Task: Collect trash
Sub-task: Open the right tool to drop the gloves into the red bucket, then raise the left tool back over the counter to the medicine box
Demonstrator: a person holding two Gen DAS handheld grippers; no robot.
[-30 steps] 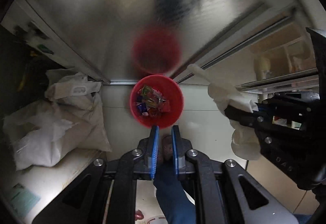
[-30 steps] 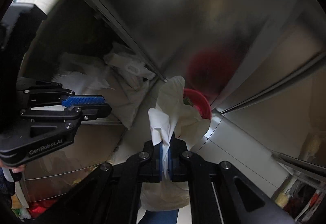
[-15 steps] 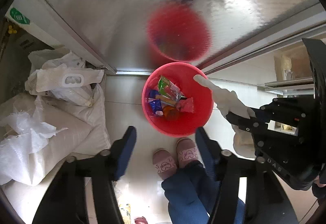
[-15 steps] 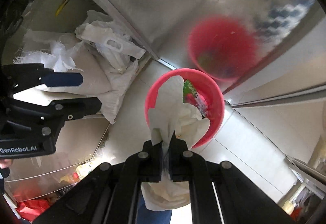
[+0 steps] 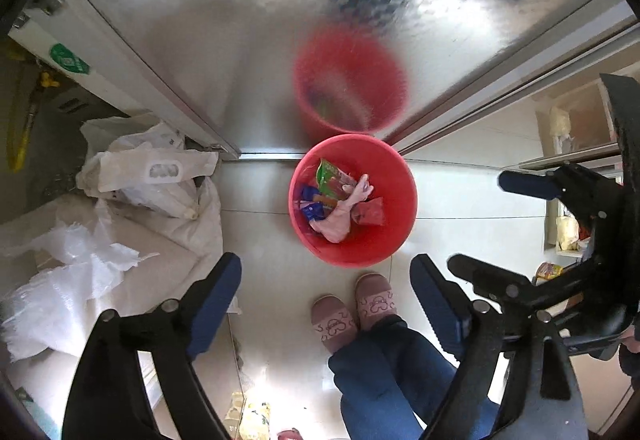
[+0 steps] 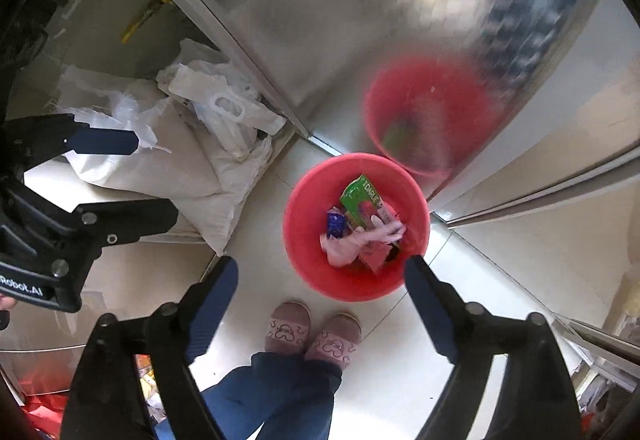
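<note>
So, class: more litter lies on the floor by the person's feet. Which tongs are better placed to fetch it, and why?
Probably left. The left tongs hang opening and empty over the floor, with wrappers just below them. The right tongs are opening and empty too, but face the bin.

A: The bucket [image 5: 400, 240] is red; inside, a green wrapper [image 6: 360, 195] and pale pink crumpled paper [image 5: 340, 217].

B: Slippers [image 5: 352, 306]?

A: Dusty pink, looped pattern. Trousers [image 6: 276, 392] blue, sacks [image 5: 60, 280] white.
</note>
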